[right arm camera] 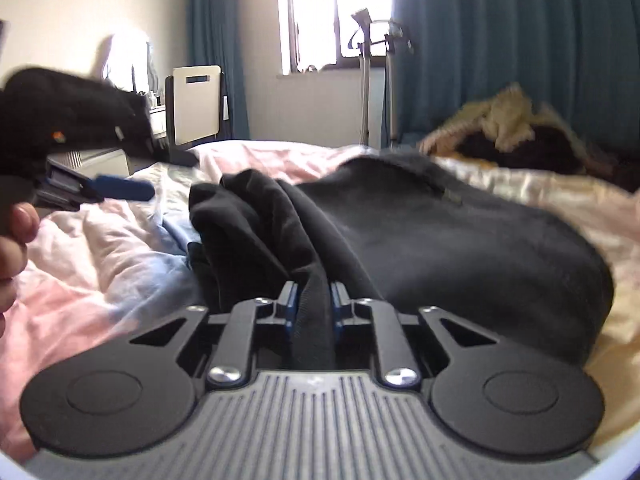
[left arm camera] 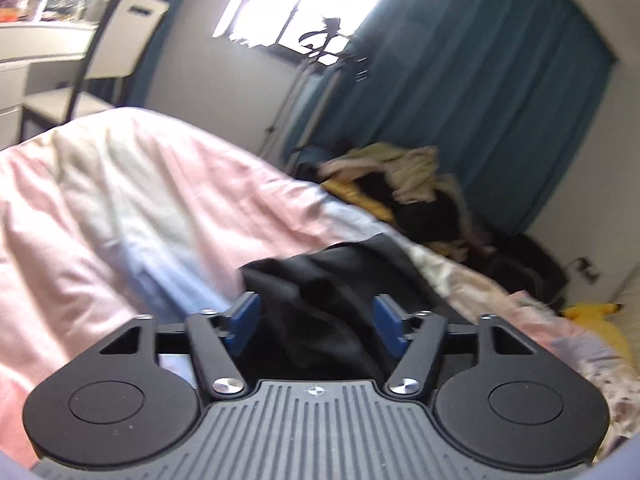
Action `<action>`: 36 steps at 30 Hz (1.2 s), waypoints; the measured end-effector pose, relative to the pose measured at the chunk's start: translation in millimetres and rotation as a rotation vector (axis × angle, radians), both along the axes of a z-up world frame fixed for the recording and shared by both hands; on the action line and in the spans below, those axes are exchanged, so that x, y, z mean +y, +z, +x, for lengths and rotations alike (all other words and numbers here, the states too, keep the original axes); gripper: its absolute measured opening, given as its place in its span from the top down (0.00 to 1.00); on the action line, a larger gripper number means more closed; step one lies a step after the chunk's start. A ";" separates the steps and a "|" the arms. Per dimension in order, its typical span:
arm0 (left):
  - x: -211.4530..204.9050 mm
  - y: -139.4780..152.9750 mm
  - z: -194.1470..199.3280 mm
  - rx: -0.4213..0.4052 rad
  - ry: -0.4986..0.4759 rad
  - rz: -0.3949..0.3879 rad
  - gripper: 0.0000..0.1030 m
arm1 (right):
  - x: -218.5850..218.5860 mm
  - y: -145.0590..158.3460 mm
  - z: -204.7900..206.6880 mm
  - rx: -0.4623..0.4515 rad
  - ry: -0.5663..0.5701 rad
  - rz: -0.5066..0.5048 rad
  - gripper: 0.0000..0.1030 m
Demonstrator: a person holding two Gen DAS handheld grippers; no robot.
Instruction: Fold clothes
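Bedroom interior, daylit from one window.
A bright window (right arm camera: pixel 336 16) stood between teal curtains (right arm camera: pixel 520 40) in a pale wall (left arm camera: pixel 224 80). A white-backed chair (left arm camera: pixel 120 40) faced a white worktop (left arm camera: pixel 36 44) beside the bed (left arm camera: pixel 120 184), which carried pink and white bedding. A metal stand (right arm camera: pixel 376 64) stood below the window.

1. Black garment (right arm camera: pixel 440 240): its near fold runs down behind the right hand-held gripper (right arm camera: pixel 314 312) body.
2. Hand (right arm camera: pixel 14 240): cut by the left edge.
3. Clothes pile (left arm camera: pixel 404 188): blurred; single items indistinguishable.
4. Yellow object (left arm camera: pixel 596 320): partly cut off, unidentifiable.
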State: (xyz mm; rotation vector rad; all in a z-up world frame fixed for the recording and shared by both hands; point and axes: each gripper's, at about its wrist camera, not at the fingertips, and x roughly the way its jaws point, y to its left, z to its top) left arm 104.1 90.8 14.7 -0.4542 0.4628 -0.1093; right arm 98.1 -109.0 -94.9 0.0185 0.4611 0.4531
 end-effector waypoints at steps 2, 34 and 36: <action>-1.4 -5.1 5.8 0.007 -0.082 -0.072 0.23 | 3.2 5.8 -6.6 -0.025 0.008 -0.005 0.95; 54.6 -76.2 46.6 0.316 0.127 -0.418 0.78 | 49.9 0.6 -53.1 -0.007 0.104 -0.390 0.94; 57.4 -68.4 41.6 0.287 0.116 -0.447 0.78 | 49.7 3.3 -54.1 0.001 0.096 -0.389 0.94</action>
